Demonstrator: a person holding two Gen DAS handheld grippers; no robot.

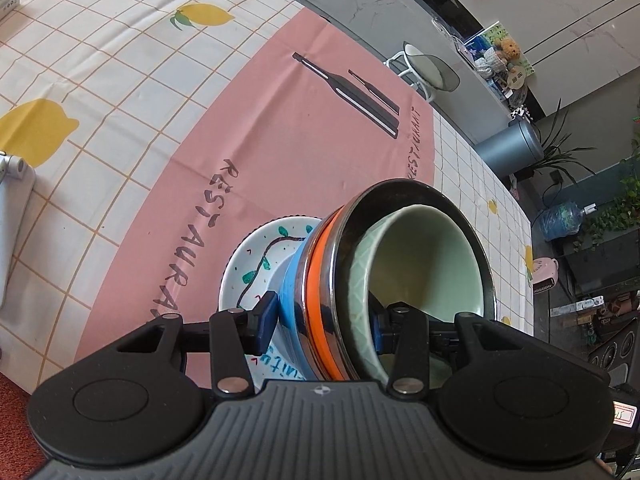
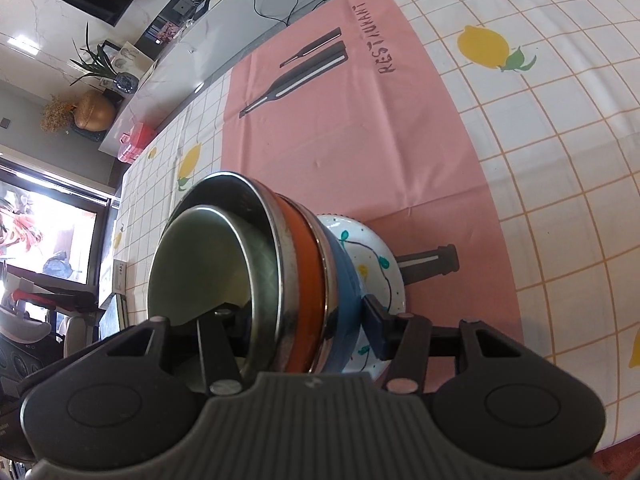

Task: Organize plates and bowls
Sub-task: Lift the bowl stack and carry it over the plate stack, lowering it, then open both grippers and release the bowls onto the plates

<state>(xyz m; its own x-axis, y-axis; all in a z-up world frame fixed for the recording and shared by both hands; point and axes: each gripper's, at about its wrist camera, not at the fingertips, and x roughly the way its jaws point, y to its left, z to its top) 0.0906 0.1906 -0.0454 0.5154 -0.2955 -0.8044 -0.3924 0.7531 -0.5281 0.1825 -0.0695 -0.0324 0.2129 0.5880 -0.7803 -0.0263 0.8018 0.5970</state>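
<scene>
We see a pink placemat [image 1: 312, 136] w/ "RESTAURANT" printed along its edges and dark bottle graphics, lying on a checked tablecloth [image 1: 100, 60] w/ yellow lemons. The painted plate [image 1: 256, 264] carries partial blue handwriting near the left gripper; we can't read it.

We hold a nested stack, lifted and tipped on its side above the near part of the placemat. Its axis runs roughly left-right: the plate is at the bottom, then a blue bowl [image 1: 290, 300], an orange-banded steel bowl [image 1: 320, 280], and a pale green bowl [image 1: 424, 264] innermost. In the left view the mouths face right; in the right view they face left.

Left gripper [image 1: 324, 320]: about half spread, pinching the stack, one pad on the plate's outer side, the other inside the green bowl. Right gripper [image 2: 300, 324]: same, about half spread, clamping the stack [image 2: 304, 280] from the opposite side.
</scene>
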